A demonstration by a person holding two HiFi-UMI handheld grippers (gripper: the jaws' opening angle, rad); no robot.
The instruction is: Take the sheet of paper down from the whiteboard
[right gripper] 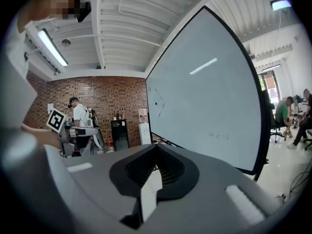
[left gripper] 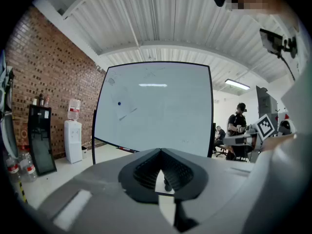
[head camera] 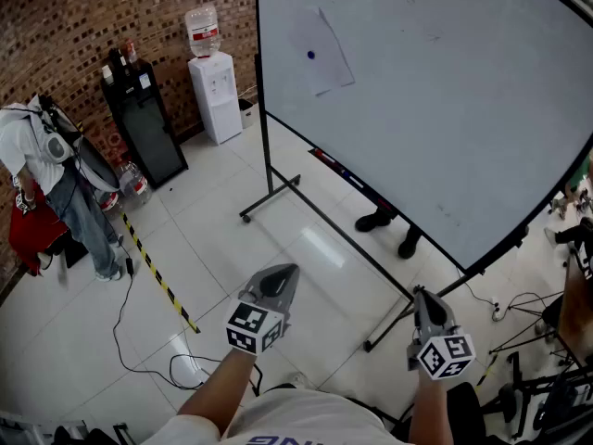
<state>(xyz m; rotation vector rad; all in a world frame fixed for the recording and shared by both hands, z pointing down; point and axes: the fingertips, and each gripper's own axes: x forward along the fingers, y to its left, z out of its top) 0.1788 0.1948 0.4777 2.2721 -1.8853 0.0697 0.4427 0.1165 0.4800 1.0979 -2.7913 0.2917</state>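
Paper (head camera: pixel 326 58) by left edge of whiteboard (head camera: pixel 445 109)

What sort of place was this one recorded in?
Likely an office-style lab or workshop: a wheeled whiteboard on a tiled floor, a water dispenser against a brick wall, and cables trailing across the floor.
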